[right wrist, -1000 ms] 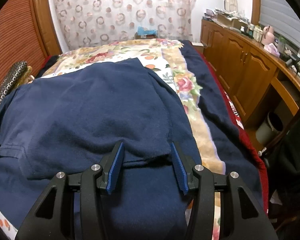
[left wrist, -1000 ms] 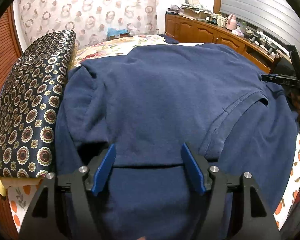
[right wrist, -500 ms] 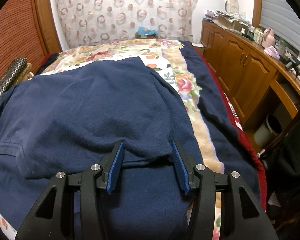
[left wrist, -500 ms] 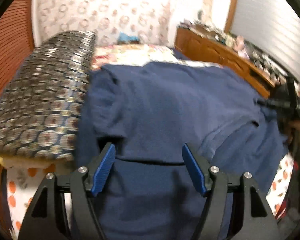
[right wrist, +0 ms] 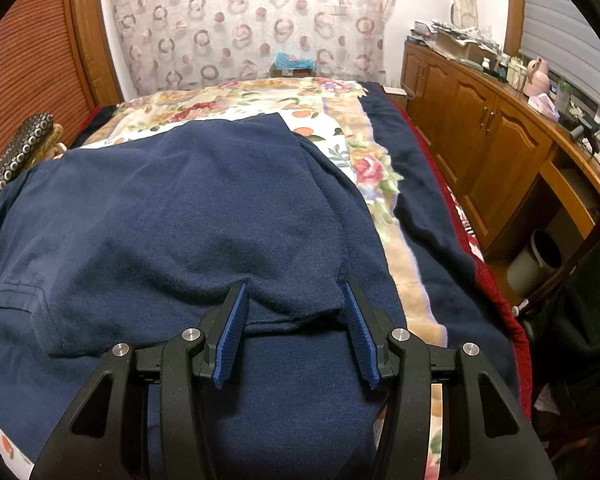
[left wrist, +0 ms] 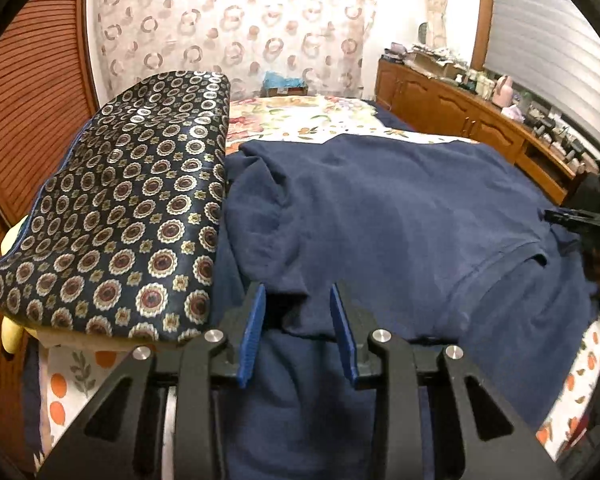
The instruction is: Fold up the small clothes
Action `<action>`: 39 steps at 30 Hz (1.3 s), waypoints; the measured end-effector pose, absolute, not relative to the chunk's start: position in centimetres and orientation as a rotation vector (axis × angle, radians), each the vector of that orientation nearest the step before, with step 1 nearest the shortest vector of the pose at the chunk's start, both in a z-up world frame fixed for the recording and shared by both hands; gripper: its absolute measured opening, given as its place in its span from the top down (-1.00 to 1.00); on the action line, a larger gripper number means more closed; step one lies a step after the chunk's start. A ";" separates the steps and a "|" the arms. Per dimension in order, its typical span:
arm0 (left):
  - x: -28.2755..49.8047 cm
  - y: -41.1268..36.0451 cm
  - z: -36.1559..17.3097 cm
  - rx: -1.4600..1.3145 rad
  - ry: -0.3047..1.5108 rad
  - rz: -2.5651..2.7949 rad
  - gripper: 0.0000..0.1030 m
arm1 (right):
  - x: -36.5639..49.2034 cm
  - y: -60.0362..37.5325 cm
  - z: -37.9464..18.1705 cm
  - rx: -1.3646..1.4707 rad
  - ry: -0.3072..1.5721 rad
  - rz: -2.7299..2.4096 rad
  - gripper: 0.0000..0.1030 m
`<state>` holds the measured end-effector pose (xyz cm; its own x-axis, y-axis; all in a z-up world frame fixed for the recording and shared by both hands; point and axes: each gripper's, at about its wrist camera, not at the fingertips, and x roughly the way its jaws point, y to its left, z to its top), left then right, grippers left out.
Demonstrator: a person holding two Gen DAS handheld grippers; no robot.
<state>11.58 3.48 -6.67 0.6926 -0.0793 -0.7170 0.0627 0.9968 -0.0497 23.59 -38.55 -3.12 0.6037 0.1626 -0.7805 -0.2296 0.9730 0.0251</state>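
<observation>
A navy blue polo shirt point(left wrist: 380, 208) lies spread on the bed, its collar end folded over toward me. It also shows in the right wrist view point(right wrist: 188, 216). My left gripper point(left wrist: 298, 300) is open, its blue pads on either side of the folded edge at the shirt's left side, next to the pillow. My right gripper point(right wrist: 294, 300) is open wider, its pads on either side of the folded edge at the shirt's right side. Neither jaw is closed on the cloth. The right gripper shows at the far right of the left wrist view point(left wrist: 580, 218).
A dark patterned pillow point(left wrist: 132, 208) lies against the shirt's left side. The bed has a floral cover point(right wrist: 352, 152) and a dark blanket point(right wrist: 420, 200) on the right. Wooden cabinets point(right wrist: 500, 140) and a bin point(right wrist: 536, 260) stand right of the bed.
My left gripper has moved left along the folded edge toward the pillow and its jaws have narrowed. My right gripper has barely moved.
</observation>
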 end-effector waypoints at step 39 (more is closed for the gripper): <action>11.5 4.2 1.1 -0.074 0.608 -0.211 0.95 | 22.4 -38.8 4.3 0.019 0.679 0.427 0.91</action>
